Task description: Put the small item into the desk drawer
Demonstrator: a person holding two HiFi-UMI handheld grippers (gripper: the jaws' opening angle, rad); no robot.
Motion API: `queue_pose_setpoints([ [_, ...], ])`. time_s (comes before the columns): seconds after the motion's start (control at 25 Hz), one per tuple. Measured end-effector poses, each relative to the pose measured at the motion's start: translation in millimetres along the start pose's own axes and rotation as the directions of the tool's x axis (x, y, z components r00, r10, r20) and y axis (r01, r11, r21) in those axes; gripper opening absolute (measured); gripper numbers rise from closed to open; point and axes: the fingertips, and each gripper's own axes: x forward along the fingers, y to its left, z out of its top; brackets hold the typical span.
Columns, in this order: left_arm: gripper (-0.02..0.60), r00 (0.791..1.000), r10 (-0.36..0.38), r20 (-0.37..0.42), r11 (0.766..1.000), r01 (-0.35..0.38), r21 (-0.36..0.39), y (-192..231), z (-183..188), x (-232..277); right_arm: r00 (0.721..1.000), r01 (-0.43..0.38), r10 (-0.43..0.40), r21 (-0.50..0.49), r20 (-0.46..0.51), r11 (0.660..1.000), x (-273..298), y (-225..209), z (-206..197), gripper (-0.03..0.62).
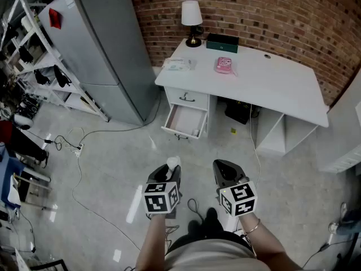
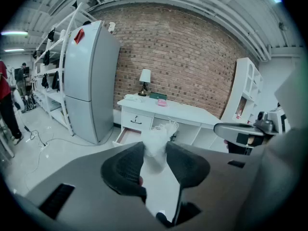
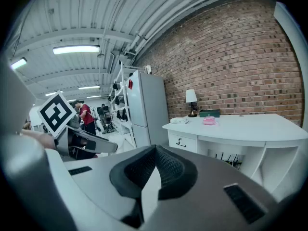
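Small white item (image 2: 157, 137) sits pinched in left claw (image 2: 154, 150); right claw (image 3: 155, 150) closed.

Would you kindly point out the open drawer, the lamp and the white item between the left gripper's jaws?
open drawer (image 1: 185, 119), head view, on its bare inner bottom.
lamp (image 1: 191, 12), head view, on the white shade.
white item (image 2: 156, 142), left gripper view, on the middle of its body.
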Motion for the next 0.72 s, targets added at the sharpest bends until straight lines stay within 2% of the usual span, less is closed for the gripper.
queue_pose_setpoints([
  [0.28,0.169,1.0,0.016,0.01,1.0,-0.015,-0.006,-2,4,11,1.0,-0.002,0.001,0.031,0.021,1.0,1,-18,3,0.008],
  [0.72,0.169,0.995,0.087,0.056,0.996,-0.085,-0.038,-6,27,22,1.0,-0.019,0.019,0.035,0.019,0.999,3,-56,9,0.008],
])
